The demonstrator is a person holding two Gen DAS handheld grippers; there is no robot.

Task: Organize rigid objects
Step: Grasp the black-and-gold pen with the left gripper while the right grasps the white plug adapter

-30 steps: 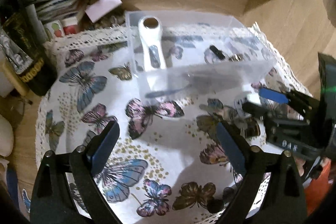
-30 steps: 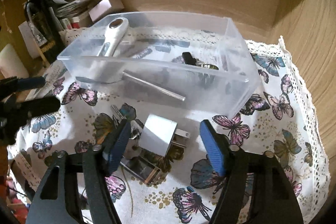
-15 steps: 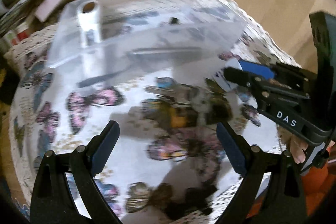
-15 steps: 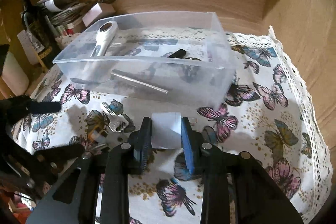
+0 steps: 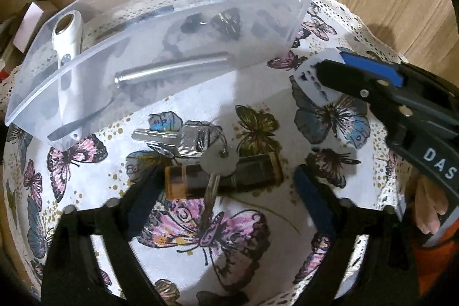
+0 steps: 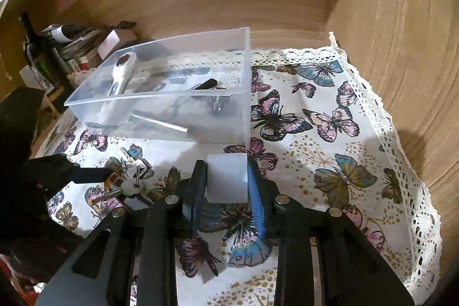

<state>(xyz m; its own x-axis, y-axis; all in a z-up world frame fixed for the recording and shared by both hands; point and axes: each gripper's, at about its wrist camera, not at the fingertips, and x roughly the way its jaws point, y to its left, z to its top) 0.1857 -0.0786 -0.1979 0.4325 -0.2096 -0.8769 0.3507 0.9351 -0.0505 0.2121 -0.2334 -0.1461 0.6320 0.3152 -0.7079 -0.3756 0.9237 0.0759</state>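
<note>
the white plug sits clamped between the right gripper's blue pads, held off the cloth just short of the bin's near wall. that height looks chosen so it can clear the rim and drop in with the rest: a white handled tool, a metal rod and some small dark pieces already lie inside.

the left gripper hangs with its jaws wide open, straddling the keys and a dark amber-ended bar under them on the cloth, probably lined up as the next pick. nothing is between its pads yet.

the left view shows the plug's printed face and how far it sticks out past the right fingers, plus the keys in detail. the right view shows the squeeze on the plug head-on and the gap to the bin, but the keys there are only a small tangle beside the left gripper's dark finger.
</note>
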